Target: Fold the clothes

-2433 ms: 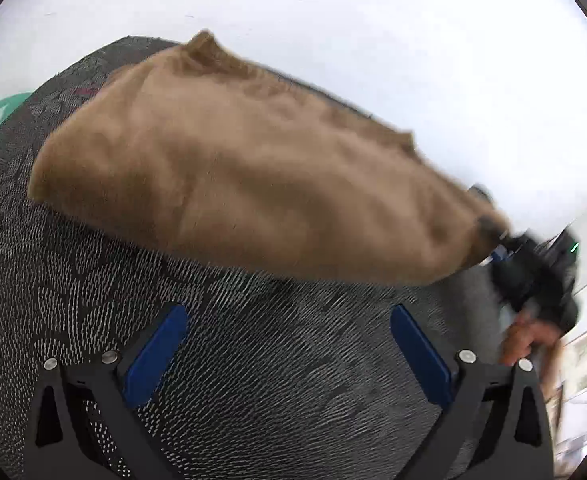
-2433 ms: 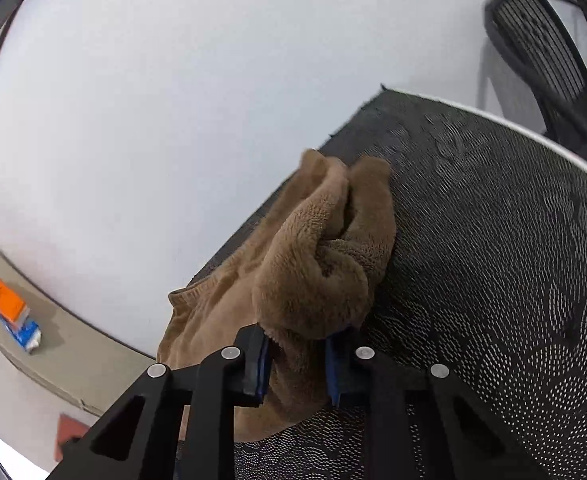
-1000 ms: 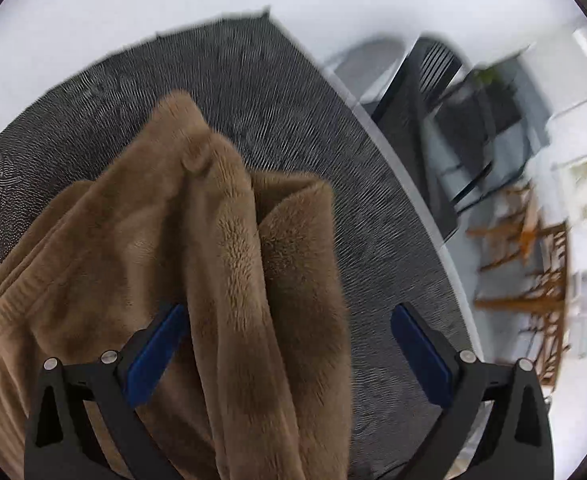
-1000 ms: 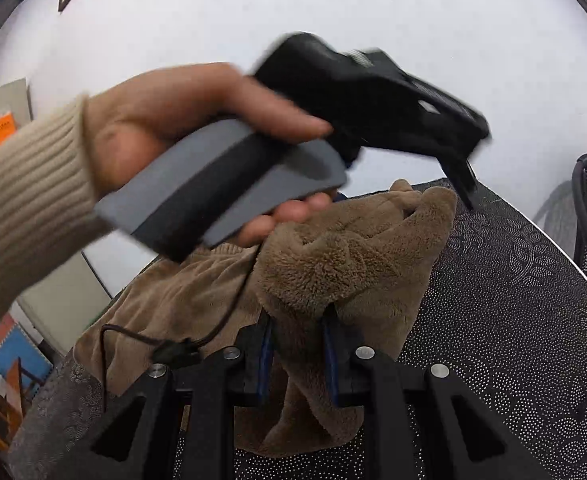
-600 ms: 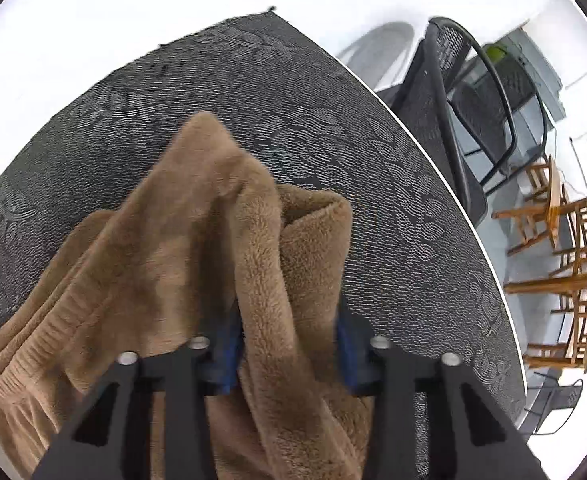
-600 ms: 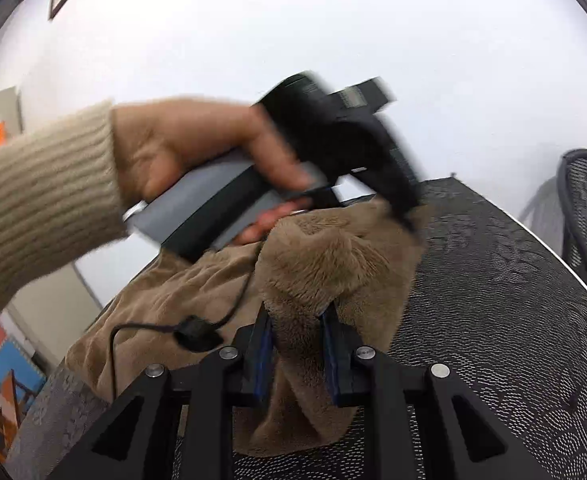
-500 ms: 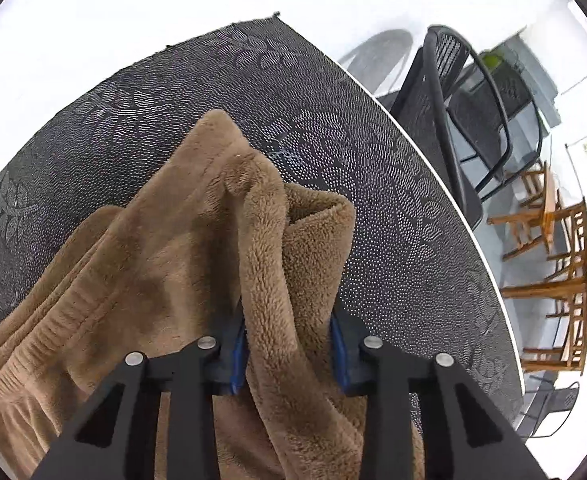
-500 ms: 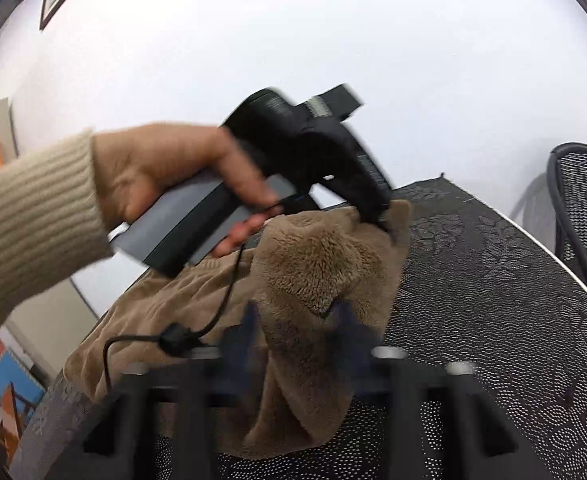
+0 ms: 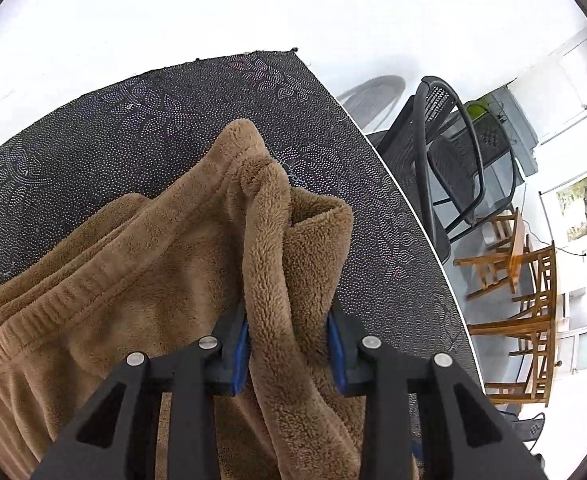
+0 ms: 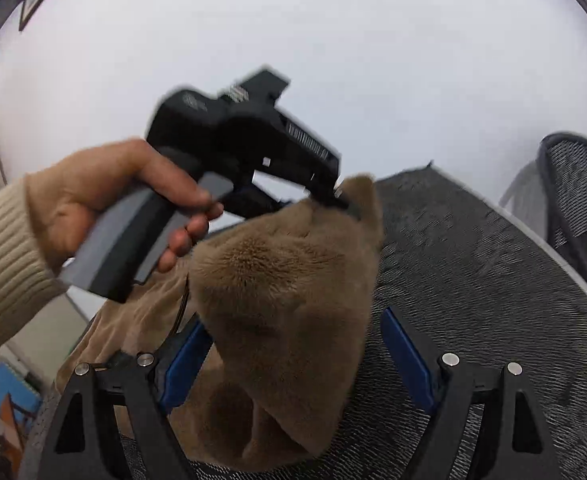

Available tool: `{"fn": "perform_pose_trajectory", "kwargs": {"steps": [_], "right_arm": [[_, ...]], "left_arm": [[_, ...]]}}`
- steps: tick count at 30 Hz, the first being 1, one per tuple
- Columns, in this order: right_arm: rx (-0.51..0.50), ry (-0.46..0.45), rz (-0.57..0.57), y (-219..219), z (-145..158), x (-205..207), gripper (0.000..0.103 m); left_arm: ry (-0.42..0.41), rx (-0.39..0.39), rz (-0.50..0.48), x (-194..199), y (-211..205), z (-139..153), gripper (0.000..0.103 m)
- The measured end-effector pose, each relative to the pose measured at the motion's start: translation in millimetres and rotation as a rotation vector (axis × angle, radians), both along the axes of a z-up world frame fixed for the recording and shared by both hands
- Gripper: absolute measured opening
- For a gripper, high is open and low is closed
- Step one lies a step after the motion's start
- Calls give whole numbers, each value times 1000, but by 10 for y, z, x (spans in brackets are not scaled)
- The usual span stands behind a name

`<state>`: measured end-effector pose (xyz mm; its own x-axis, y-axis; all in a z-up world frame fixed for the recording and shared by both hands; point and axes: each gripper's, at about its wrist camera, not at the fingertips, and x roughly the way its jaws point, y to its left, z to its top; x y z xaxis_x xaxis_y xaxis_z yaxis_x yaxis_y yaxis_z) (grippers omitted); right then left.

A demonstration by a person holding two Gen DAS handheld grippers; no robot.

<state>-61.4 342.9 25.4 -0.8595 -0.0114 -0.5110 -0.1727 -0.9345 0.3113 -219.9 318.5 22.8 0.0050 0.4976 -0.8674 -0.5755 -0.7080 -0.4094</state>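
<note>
The left tongs (image 9: 288,342) pinch a bunched fold of the fuzzy brown fleece garment (image 9: 165,272) between their blue pads. The right tongs (image 10: 293,354) stand wide, their pads apart on either side of a raised hump of the same fleece. The garment lies heaped on the counter, covered by a dark dotted leaf-patterned cloth (image 9: 113,132). A black mesh metal chair (image 9: 449,160) stands beyond the counter's edge.

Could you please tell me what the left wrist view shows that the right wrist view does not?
Only the left wrist view shows the left tongs clamped on the brown garment, and wooden chairs. Only the right wrist view shows the person's left hand and the open right tongs. Both show the dark patterned table and a black chair.
</note>
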Motion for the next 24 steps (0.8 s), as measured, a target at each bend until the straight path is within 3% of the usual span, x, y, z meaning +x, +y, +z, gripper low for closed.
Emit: {"fn": "perform_pose_trajectory", "kwargs": {"steps": [1, 2, 3, 6, 8, 14, 15, 17, 18, 24], "right_arm": [[-7, -14, -2, 20, -8, -27, 85], [-12, -29, -3, 41, -16, -63, 64], [-8, -43, -2, 65, -18, -120, 37], [23, -50, -10, 84, 17, -181, 25], [63, -25, -23, 55, 72, -182, 24], [205, 60, -7, -300, 309, -100, 23], [230, 68, 3, -383, 312, -69, 23], [277, 82, 24, -542, 312, -14, 23], [291, 87, 32, -593, 292, -11, 23], [346, 102, 68, -774, 229, 19, 23]], "left_arm": [[2, 7, 1, 2, 23, 21, 36], [3, 15, 3, 1, 30, 36, 36], [6, 26, 8, -4, 15, 44, 36], [11, 66, 26, -28, -69, 96, 36], [14, 102, 44, -62, -147, 173, 29], [-47, 190, 73, -126, -464, 250, 29], [-68, 208, 71, -125, -525, 244, 33], [-85, 233, 84, -120, -635, 250, 63], [-79, 231, 97, -123, -676, 263, 89], [-102, 288, 97, -131, -781, 286, 93]]}}
